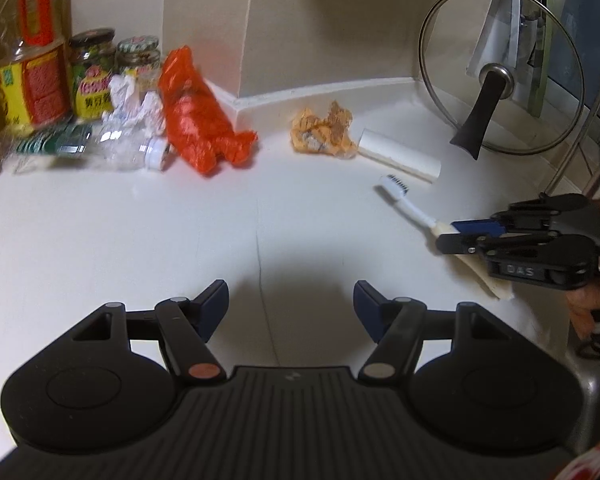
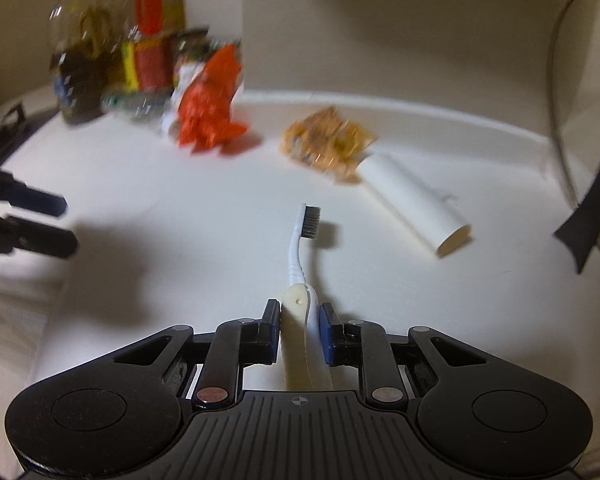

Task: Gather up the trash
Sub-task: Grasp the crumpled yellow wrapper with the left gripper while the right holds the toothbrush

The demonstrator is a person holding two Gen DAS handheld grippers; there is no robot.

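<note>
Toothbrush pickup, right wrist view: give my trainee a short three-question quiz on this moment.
1. True or false: the right claw has the toothbrush handle between its fingers.
2. What lies nearest the toothbrush's bristles: (a) white tube, (b) orange plastic bag, (c) glass lid?
3. What is in the left claw?

Key: 1 true. 2 a. 3 nothing; it stands open over bare counter.

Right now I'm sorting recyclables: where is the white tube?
In the right wrist view the white tube lies right of centre on the counter, touching the orange wrapper, beyond the toothbrush.
</note>
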